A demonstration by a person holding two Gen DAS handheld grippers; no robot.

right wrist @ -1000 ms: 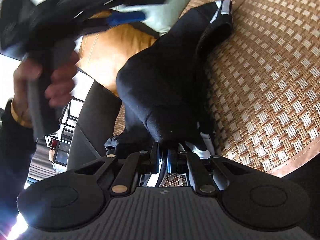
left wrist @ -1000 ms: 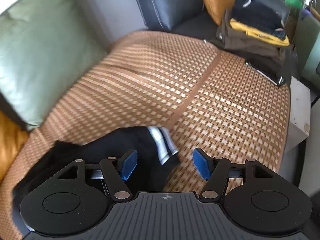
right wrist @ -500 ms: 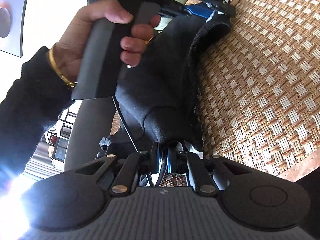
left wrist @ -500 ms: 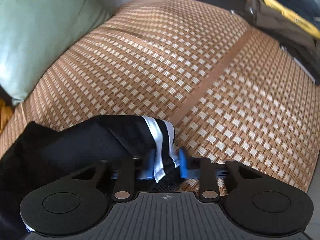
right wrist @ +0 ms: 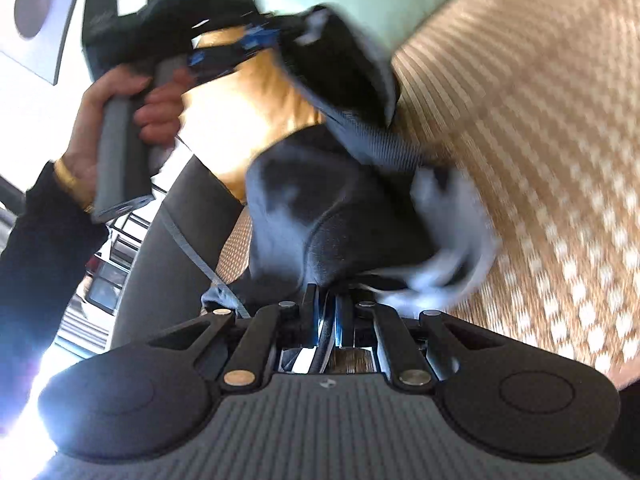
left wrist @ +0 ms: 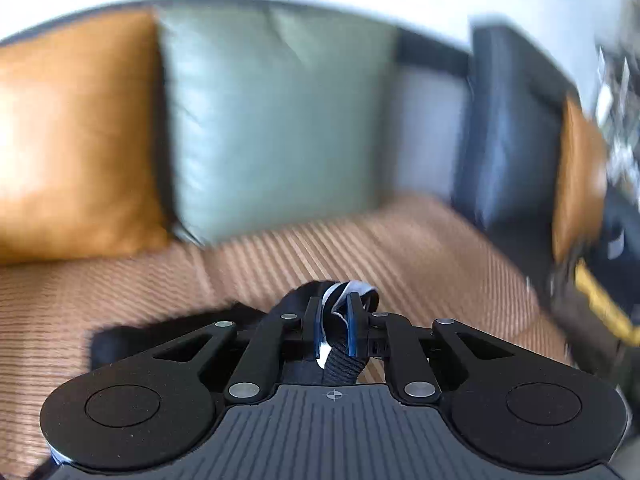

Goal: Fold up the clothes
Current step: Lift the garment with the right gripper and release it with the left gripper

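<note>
L gripper [left wrist: 334, 320] is clamping its blue pads on the white-striped edge of the black garment [left wrist: 240, 320]; jaws are nearly closed w/ cloth bunched between them. The rest of the garment is trailing down & to the left of the gripper, dark mass lying over the woven mat [left wrist: 420, 248] on the sofa seat. Left wrist view is motion-blurred.

R gripper [right wrist: 329, 312] is also gripping the same garment [right wrist: 320, 208]: jaws are pinched tight on a fold of black fabric, w/ a white/grey part of the cloth [right wrist: 452, 240] bulging just to the right of the fingertips. In the right wrist view the garment is hanging stretched between the two grippers, off the mat [right wrist: 540, 120] for most of its length; a ribbed grey-black band is running diagonally across the middle. The L gripper [right wrist: 260, 40] is showing up top-left there, held by the person's left hand [right wrist: 132, 120], blue pads biting the far end of the cloth.

Behind: orange cushion [left wrist: 76, 140] & pale green cushion [left wrist: 272, 112] are leaning side by side against the sofa back, touching; dark blue-black cushion [left wrist: 508, 128] & a second orange cushion [left wrist: 580, 176] are sitting further right. At far right edge a pile of dark clothes w/ a yellow stripe [left wrist: 600, 308] is showing, too blurred to tell more. No containers are visible in either view.
</note>
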